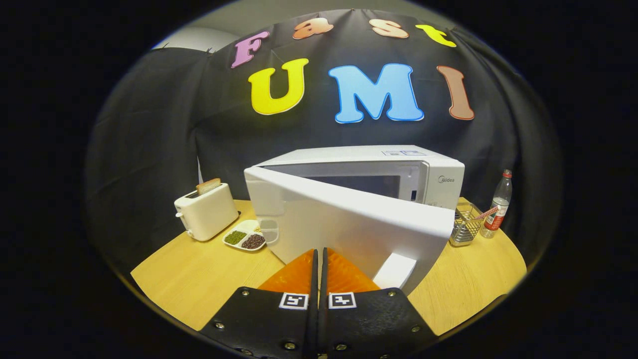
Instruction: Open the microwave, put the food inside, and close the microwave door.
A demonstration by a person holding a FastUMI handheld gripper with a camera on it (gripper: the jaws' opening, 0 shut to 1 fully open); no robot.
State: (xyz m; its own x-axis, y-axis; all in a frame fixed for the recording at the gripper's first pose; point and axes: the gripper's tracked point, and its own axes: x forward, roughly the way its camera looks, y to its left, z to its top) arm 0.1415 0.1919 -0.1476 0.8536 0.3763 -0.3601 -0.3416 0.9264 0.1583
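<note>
Tool [319, 257] fingers closed together on nothing, pressing near microwave door [349, 224], half open; better swinging it fully wide before fetching food tray [245, 238], lying on table [199, 279] beside toaster [207, 212].

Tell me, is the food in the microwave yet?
Not yet. Done: the white microwave's door stands partly open. In hand: nothing; the gripper is shut, fingers together against the door's face. Left: the white divided food tray waits on the round wooden table beside the white toaster, then closing.
</note>
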